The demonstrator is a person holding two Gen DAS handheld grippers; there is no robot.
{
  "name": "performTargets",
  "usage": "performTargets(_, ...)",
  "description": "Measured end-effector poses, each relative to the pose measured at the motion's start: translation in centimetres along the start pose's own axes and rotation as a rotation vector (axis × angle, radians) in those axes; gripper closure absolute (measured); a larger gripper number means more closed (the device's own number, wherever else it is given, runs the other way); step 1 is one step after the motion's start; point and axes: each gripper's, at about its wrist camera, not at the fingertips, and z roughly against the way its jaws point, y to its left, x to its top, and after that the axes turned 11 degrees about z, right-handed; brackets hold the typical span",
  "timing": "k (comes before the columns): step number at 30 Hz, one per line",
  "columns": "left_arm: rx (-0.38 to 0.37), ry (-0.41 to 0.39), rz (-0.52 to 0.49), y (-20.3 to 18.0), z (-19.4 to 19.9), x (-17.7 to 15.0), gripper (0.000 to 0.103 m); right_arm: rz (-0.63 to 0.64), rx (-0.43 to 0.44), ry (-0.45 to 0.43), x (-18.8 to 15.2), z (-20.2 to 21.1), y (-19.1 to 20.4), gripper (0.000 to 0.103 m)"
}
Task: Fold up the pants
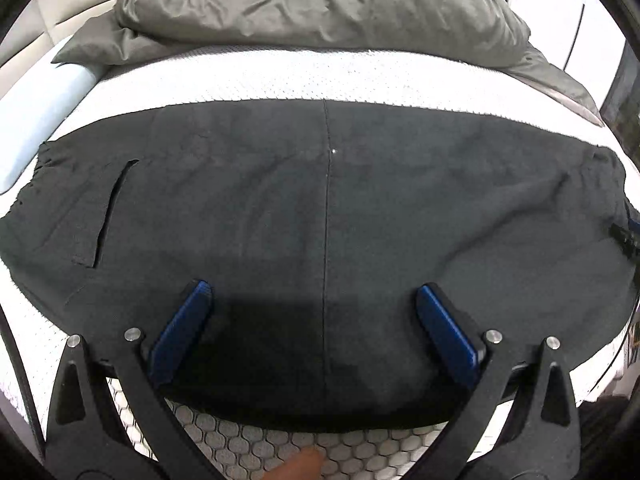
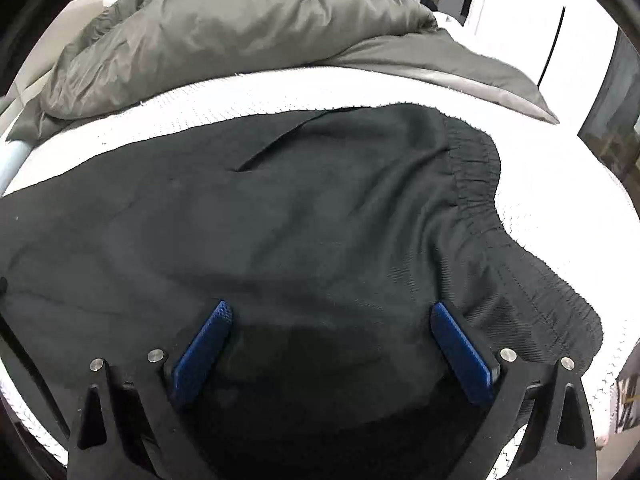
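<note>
Here, both tools — left tool [image 1: 314, 292] and right tool [image 2: 330, 312] — gape wide above black pants [image 1: 320, 220] on the mattress [image 1: 280, 76].

We see black matt woven-cloth pants [image 1: 280, 208] with a gathered elastic waistband [image 2: 476, 172] lying on a white knitted mattress cover [image 1: 280, 80], honeycomb-textured at its near edge. A grey-green, faintly shiny crumpled duvet [image 2: 240, 28] lies beyond. Both grippers are matt black plastic with blue knurled pads [image 2: 204, 354] and bright metal pins [image 1: 134, 335].
</note>
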Motion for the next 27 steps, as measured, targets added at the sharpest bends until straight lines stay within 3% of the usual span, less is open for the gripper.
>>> performTargets(3,-0.081,-0.025,-0.003,-1.6,1.7,0.4,0.001,0.053,0.045,-0.070,0.9,1.9,2.1,0.002)
performTargets(6,-0.103,-0.031,-0.076,-4.9,1.6,1.3,0.001,0.089,0.214,-0.167,3.2,3.7,5.5,0.002)
performTargets(11,-0.100,0.068,-0.069,-7.8,-2.3,3.9,0.001,0.098,0.430,-0.166,8.1,2.3,9.4,0.001)
performTargets(13,-0.066,0.118,-0.045,-7.5,-4.3,4.3,0.001,0.143,0.394,-0.103,9.6,0.2,11.8,0.001)
performTargets(17,-0.125,0.135,-0.034,-5.9,-4.6,4.5,0.001,0.195,0.229,0.022,9.8,-3.4,13.1,0.001)
performTargets(20,-0.081,0.133,-0.050,-4.7,-4.5,4.5,0.001,0.199,0.208,0.026,9.7,-3.5,12.2,0.001)
performTargets(24,-0.130,0.131,0.009,-1.1,-4.1,5.3,0.001,0.153,0.146,0.034,8.8,-3.7,8.9,0.001)
performTargets(27,-0.118,0.109,0.065,2.3,-3.3,5.9,0.001,0.109,0.116,0.049,7.9,-3.9,6.8,0.002)
